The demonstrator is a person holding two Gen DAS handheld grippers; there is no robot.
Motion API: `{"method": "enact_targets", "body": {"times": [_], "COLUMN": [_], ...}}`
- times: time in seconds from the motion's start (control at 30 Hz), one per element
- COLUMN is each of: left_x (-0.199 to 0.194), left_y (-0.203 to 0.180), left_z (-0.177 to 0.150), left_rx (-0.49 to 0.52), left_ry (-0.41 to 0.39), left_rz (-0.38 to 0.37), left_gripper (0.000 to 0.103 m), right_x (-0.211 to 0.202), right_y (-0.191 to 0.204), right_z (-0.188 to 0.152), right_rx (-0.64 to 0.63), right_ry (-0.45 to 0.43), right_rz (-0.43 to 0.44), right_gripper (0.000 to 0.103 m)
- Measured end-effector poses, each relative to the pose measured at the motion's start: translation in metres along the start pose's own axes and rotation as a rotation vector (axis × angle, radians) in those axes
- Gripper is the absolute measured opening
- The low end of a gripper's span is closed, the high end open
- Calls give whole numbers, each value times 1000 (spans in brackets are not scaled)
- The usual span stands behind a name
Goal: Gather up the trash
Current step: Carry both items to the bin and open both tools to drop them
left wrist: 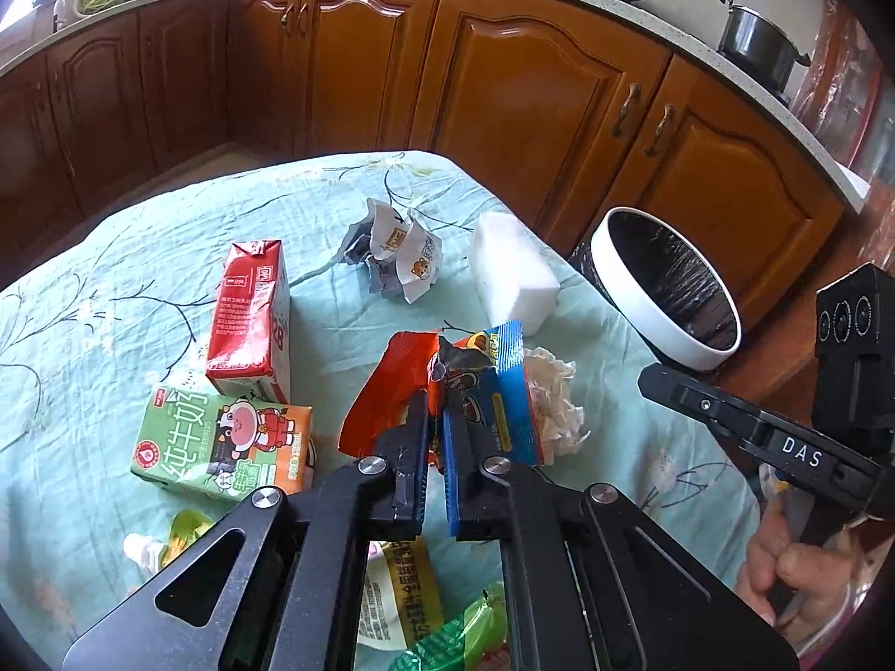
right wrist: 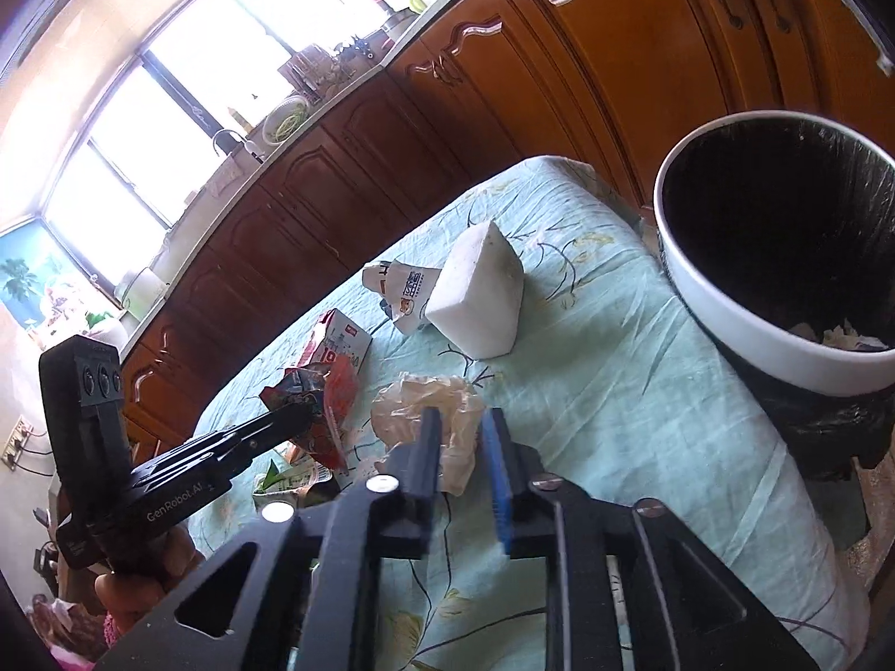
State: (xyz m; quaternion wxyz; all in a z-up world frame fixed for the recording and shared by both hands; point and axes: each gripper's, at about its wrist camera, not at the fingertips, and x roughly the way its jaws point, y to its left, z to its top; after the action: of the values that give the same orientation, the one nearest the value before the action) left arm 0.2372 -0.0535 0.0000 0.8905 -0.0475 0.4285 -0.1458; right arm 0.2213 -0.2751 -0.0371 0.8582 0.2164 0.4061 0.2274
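Left tongs (left wrist: 437,419) clenched on the wrapper (left wrist: 442,391), red and blue, pinched between both pads just above the worktop (left wrist: 112,291). Right tongs (right wrist: 461,436) part open around the bag (right wrist: 430,408), crumpled clear plastic; whether the pads press it I cannot tell. Bin (right wrist: 777,257), white rim and black liner, stands off the worktop edge with some scraps inside. Foam block (left wrist: 512,274) lies near the bin side. Paper wrapper (left wrist: 397,257) just beside the block, away from the bin. Red carton (left wrist: 251,319) and green carton (left wrist: 224,447) lie farther from the bin.
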Motion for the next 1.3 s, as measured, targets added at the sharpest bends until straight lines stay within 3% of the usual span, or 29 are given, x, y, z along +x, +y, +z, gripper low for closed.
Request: {"method": "enact_targets", "body": {"times": [0.07, 0.2, 0.23, 0.3, 0.33, 0.5, 0.9, 1.3], "left_x": [-7, -14, -16, -17, -18, -22, -18, 6], "left_y": [3, 10, 11, 12, 12, 4, -60, -131], "left_z": [-1, -6, -7, -7, -8, -7, 2, 21], "left_rx": [-5, -33, -38, -44, -46, -40, 46, 136], "left_ry": [-11, -16, -17, -17, -17, -22, -25, -11], "left_rz": [13, 21, 23, 26, 26, 13, -86, -153], "left_gripper": [4, 4, 4, 4, 4, 4, 4, 4], "right_x": [10, 40, 47, 54, 51, 17, -81, -125], "right_y": [2, 0, -2, -4, -2, 4, -49, -82], "right_z": [-1, -3, -4, -8, -9, -9, 6, 17], "right_rx": [0, 25, 38, 51, 49, 3, 39, 50], "right_ry": [5, 55, 74, 97, 91, 21, -164, -247], "right_rz": [3, 7, 21, 58, 69, 34, -104, -221], "right_gripper": [47, 46, 42, 21, 20, 17, 17, 17]}}
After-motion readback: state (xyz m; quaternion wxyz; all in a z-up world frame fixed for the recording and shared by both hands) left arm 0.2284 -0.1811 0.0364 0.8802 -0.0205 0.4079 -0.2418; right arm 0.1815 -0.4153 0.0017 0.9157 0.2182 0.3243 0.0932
